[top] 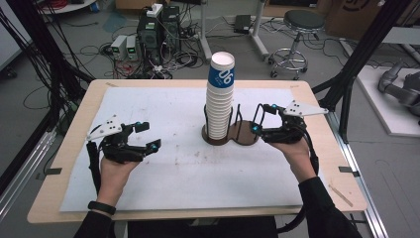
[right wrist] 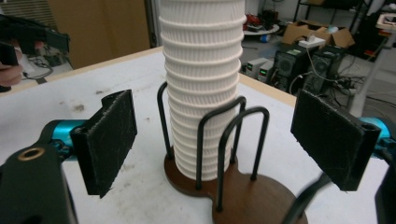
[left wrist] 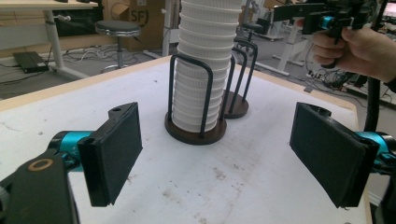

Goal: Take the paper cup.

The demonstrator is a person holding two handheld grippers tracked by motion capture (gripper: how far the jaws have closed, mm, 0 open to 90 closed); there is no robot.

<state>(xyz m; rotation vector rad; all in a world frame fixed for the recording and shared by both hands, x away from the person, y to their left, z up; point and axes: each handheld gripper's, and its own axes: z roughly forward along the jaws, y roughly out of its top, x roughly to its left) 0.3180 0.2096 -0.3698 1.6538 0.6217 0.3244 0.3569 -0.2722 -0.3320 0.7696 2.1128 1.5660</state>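
A tall stack of white paper cups (top: 220, 96) (left wrist: 201, 65) (right wrist: 203, 84), its top cup printed blue, stands in the left ring of a brown two-place holder (top: 246, 137) (left wrist: 237, 107) (right wrist: 254, 198) with black wire hoops, mid-table. The holder's right place is empty. My left gripper (top: 146, 136) (left wrist: 219, 156) is open, held left of the stack and apart from it. On the other side, my right gripper (top: 258, 118) (right wrist: 212, 135) is open close beside the holder's empty place, its jaws either side of the hoops without touching.
A white mat (top: 173, 163) covers most of the wooden table (top: 64, 163). Beyond the far edge are computers and cables (top: 153, 37) on the floor, and a stool (top: 299, 29). Black frame posts (top: 356, 54) rise at both sides.
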